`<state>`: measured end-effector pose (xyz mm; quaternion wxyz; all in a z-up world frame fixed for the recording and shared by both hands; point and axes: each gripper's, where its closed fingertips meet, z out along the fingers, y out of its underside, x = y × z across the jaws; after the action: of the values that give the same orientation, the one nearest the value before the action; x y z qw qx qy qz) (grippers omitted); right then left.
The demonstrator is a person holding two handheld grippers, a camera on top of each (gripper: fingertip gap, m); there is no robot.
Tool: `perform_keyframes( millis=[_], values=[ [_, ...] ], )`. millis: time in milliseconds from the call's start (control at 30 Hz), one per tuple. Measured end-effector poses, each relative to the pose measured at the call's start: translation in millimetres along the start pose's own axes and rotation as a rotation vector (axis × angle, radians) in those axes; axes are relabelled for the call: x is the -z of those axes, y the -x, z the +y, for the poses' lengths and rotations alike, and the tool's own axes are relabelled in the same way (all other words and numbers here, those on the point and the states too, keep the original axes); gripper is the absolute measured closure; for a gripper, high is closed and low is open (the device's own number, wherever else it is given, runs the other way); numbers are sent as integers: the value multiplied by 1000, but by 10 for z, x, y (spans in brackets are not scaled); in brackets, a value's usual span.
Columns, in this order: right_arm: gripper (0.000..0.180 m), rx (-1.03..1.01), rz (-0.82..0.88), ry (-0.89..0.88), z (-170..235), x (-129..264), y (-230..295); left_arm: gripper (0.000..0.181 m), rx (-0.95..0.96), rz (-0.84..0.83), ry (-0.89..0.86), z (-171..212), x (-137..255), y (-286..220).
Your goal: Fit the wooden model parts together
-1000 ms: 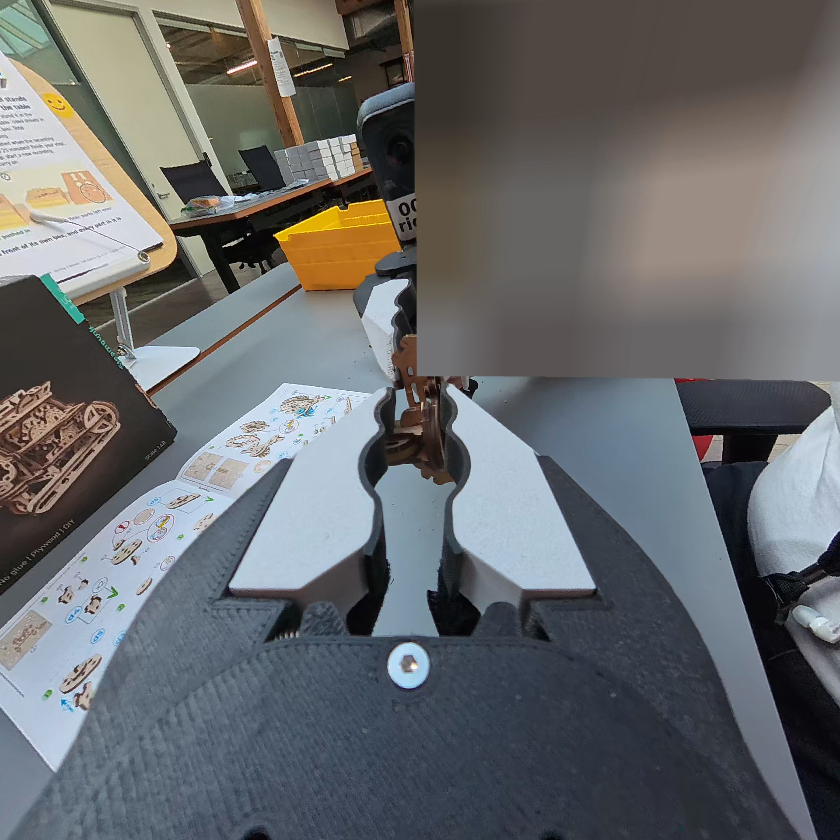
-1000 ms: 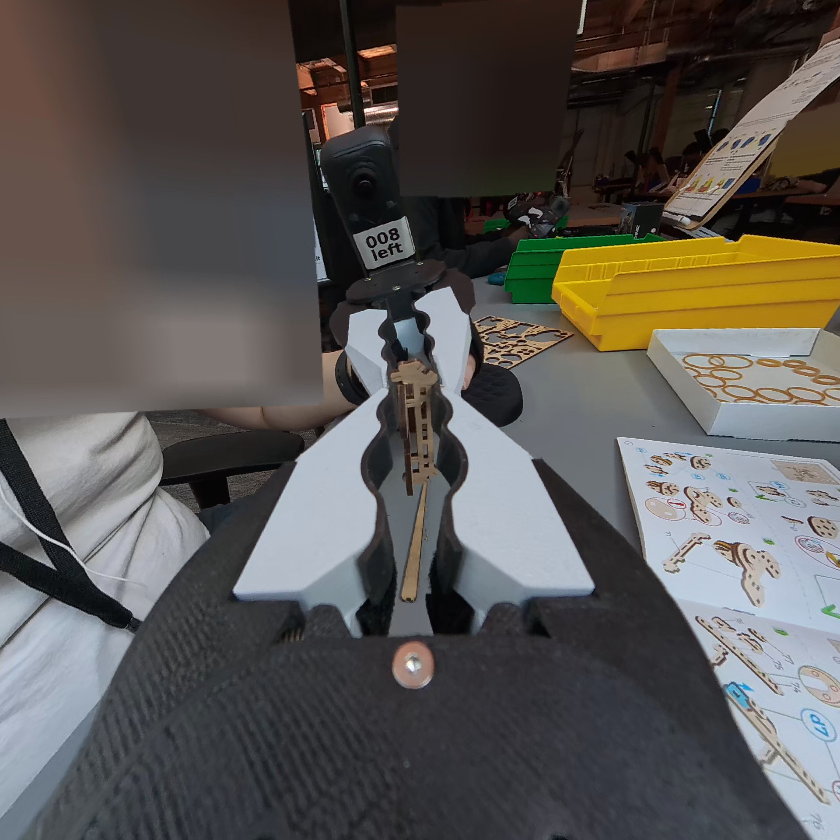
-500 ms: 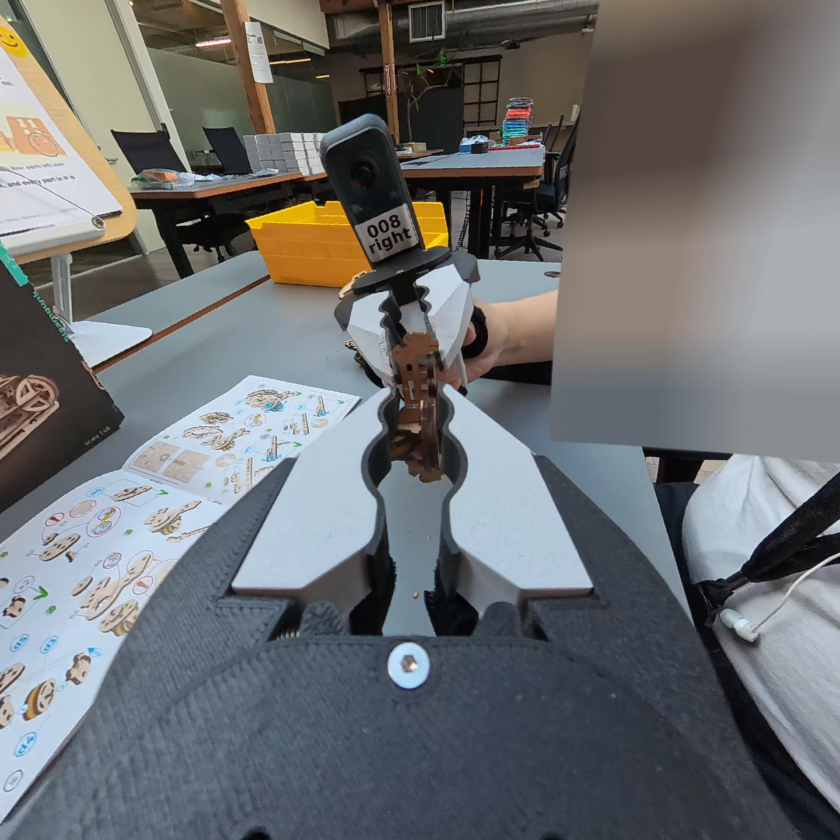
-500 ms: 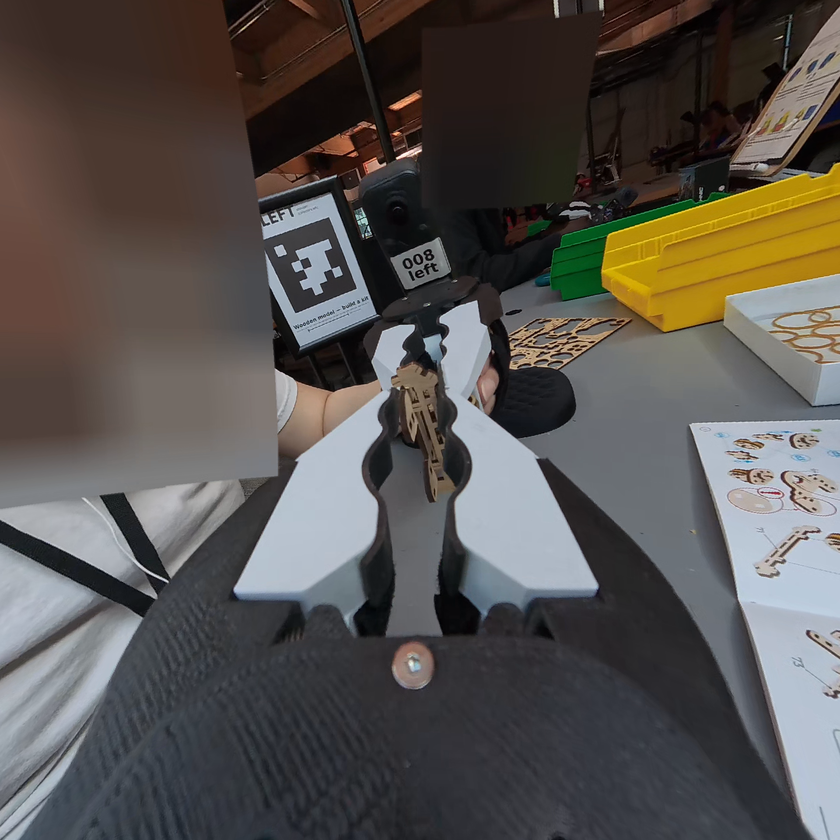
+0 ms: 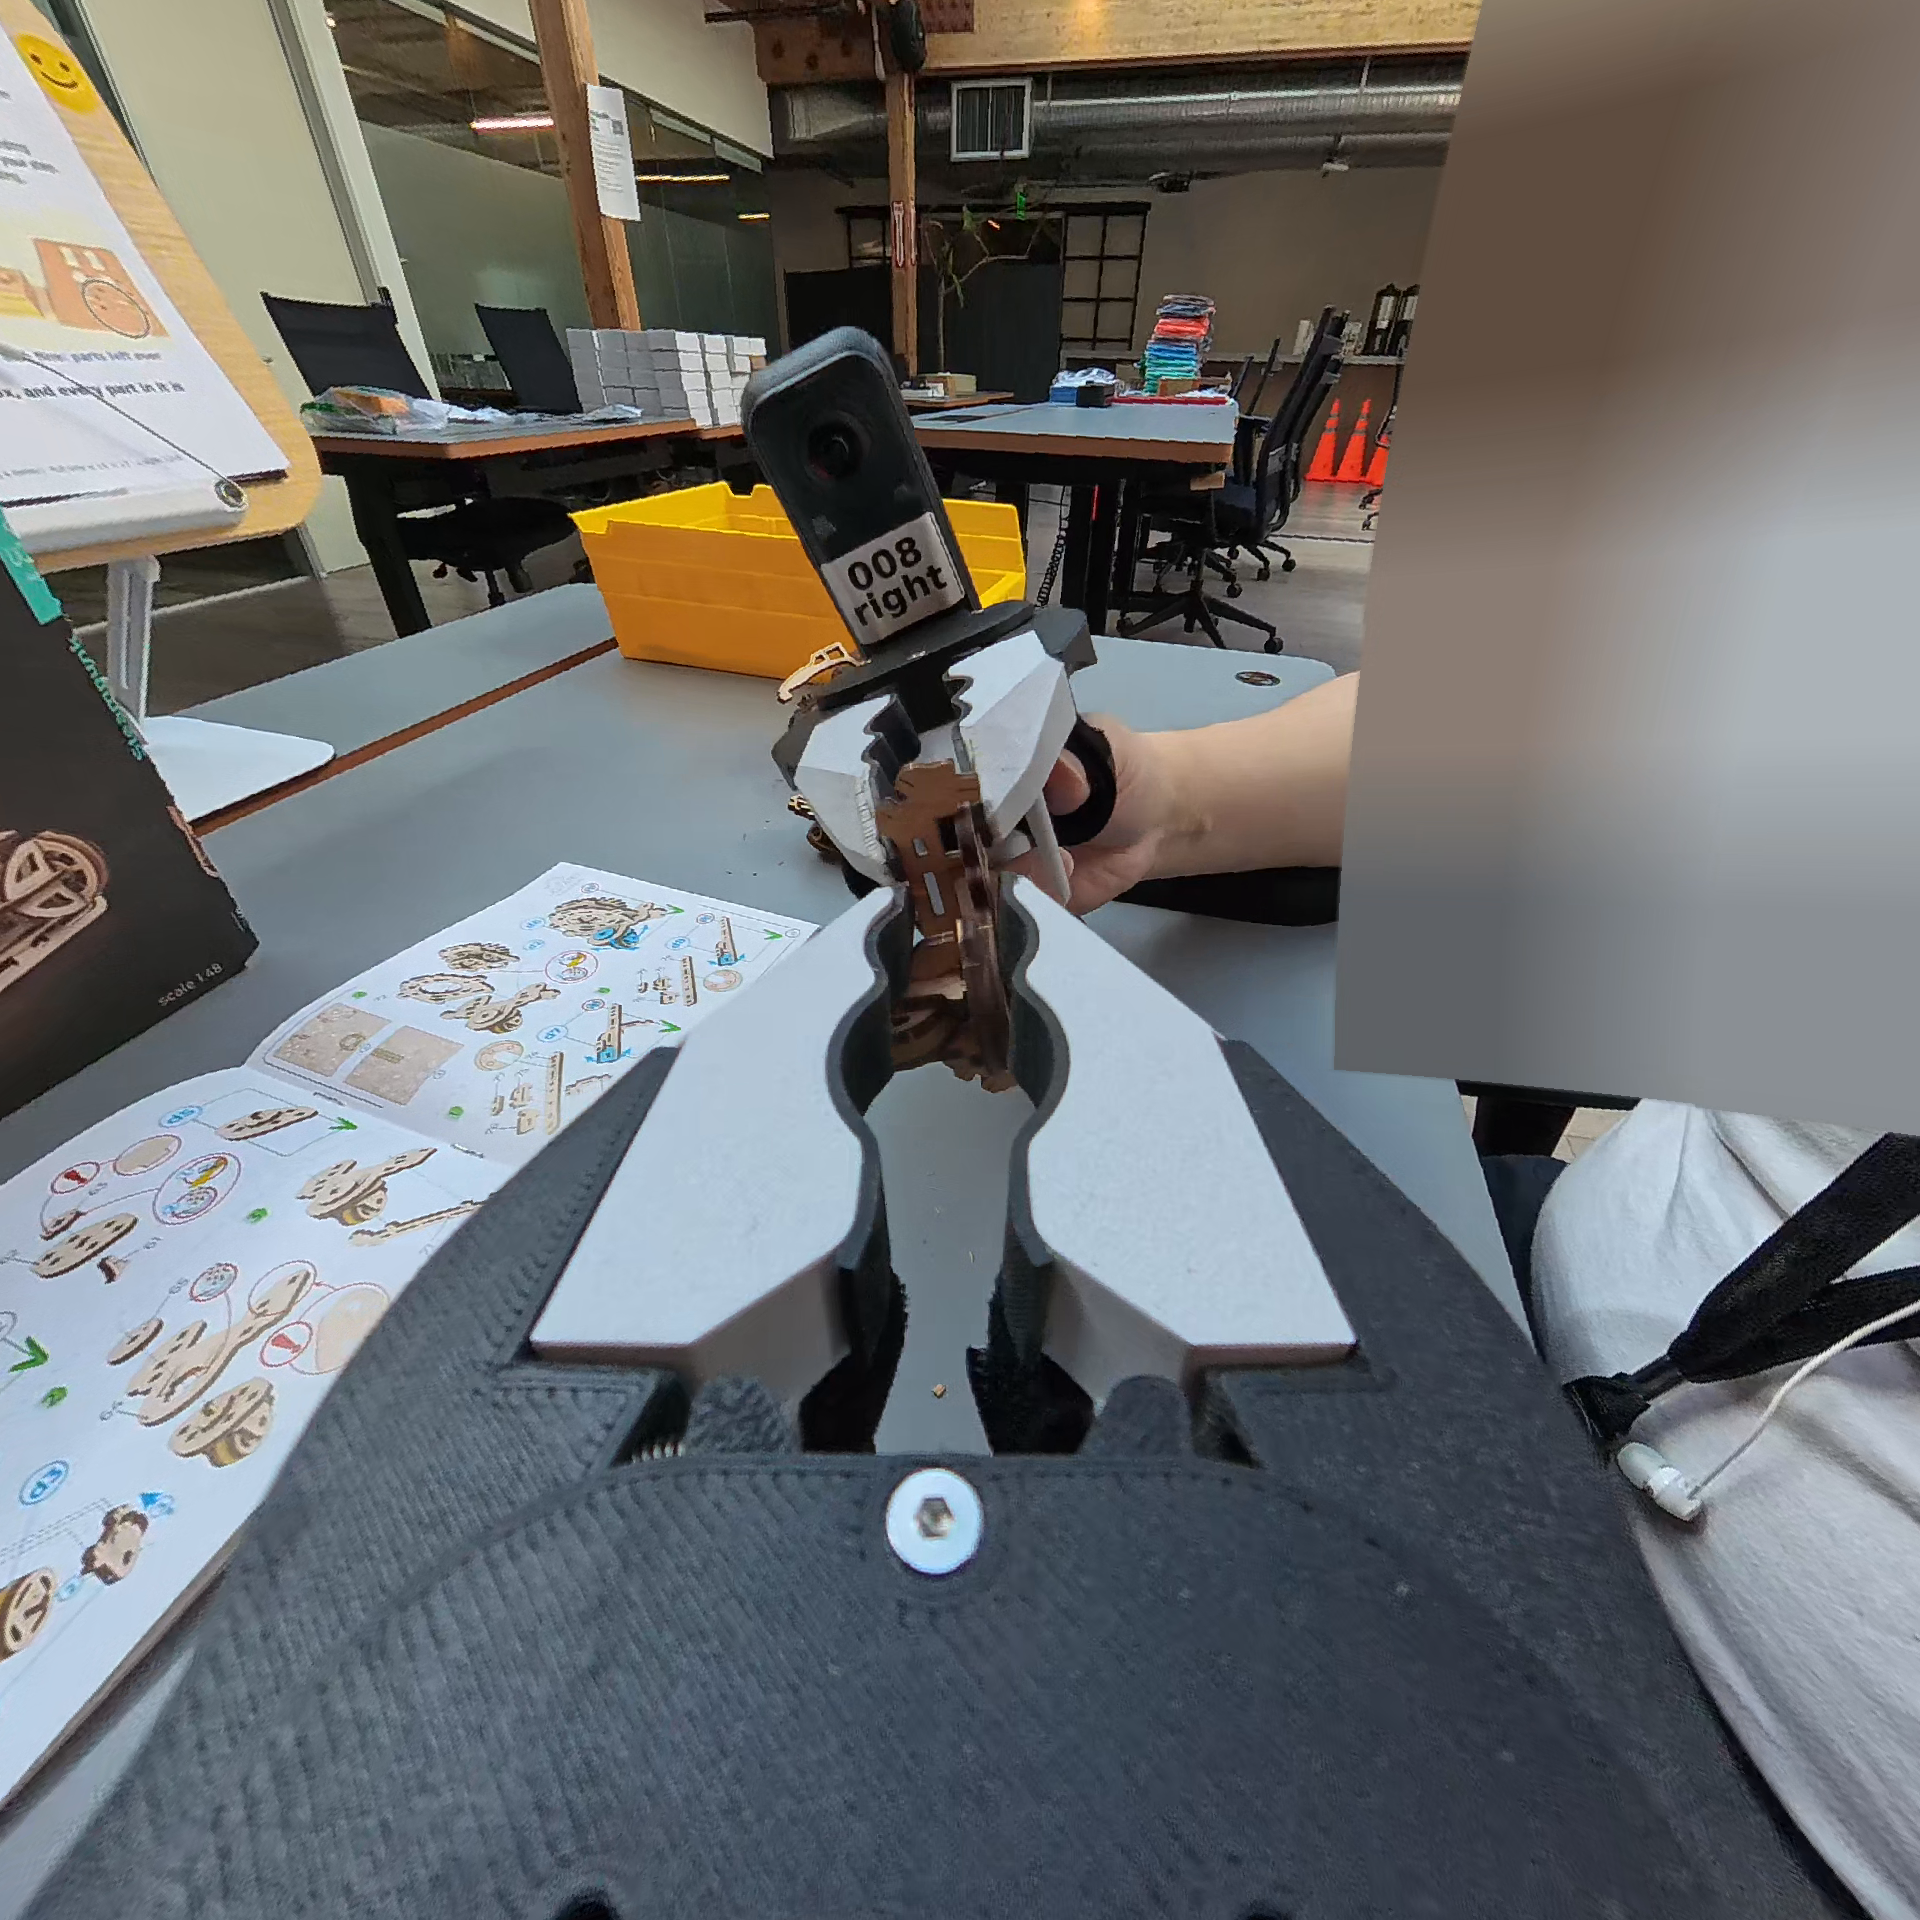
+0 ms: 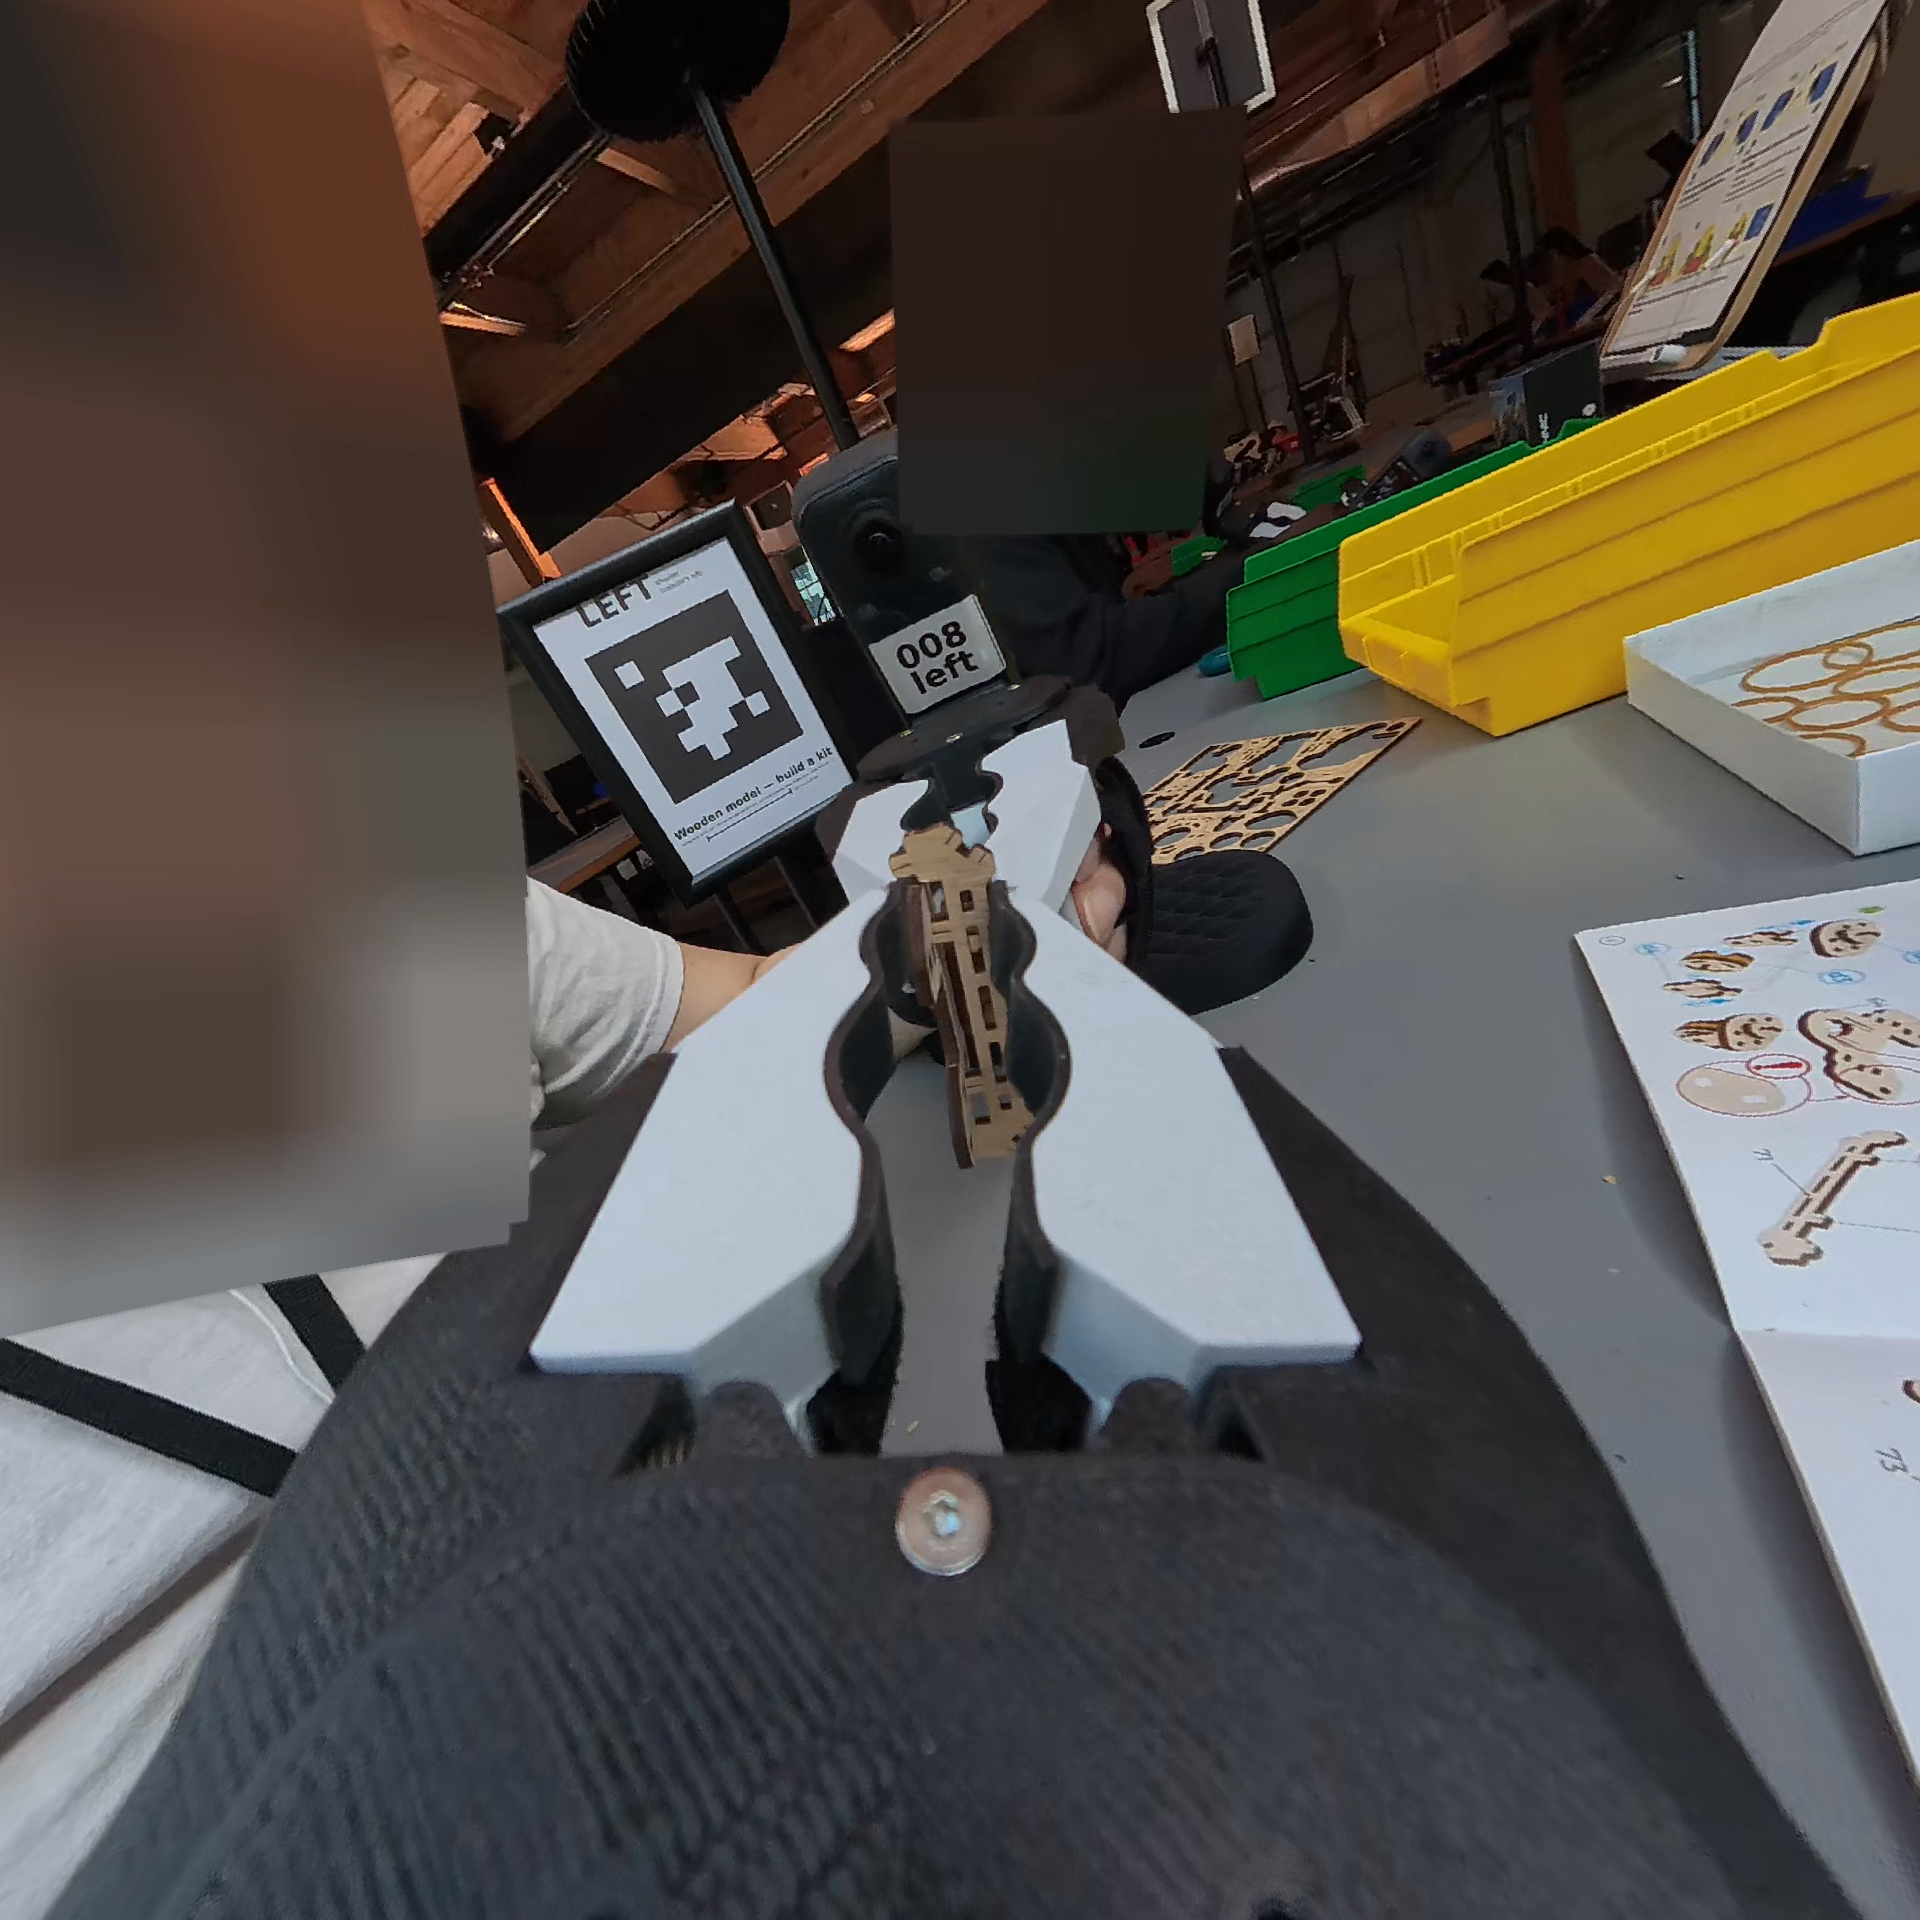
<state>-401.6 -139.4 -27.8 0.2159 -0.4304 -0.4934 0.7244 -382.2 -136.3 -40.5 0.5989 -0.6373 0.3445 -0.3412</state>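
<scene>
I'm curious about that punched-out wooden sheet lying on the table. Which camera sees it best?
The right wrist view: the wooden sheet lies flat on the grey table, beyond the hand-held grippers. The left wrist view does not show it.

Instruction sheet (image 6: 1787, 1091) cut off by the frame edge.

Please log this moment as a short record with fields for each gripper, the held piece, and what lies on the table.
left gripper: shut on wooden assembly
right gripper: shut on wooden assembly
wooden assembly: slotted strip with disc parts, held between both grippers above the grey table
instruction sheet: open on the table
offcut wooden sheet: flat, behind the grippers
white tray: holds wooden rings
yellow bin: behind the tray
</scene>
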Motion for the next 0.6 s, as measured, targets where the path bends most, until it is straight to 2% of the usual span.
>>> perform_keyframes(
  millis=[267, 600],
  values=[
    [167, -64, 45, -30, -12, 5, -97, 167, 117, 1, -7, 15, -1, 80],
    [168, -90, 76, -31, 15, 7, -153, 168, 145, 3, 13, 53, 2, 107]
  ],
)
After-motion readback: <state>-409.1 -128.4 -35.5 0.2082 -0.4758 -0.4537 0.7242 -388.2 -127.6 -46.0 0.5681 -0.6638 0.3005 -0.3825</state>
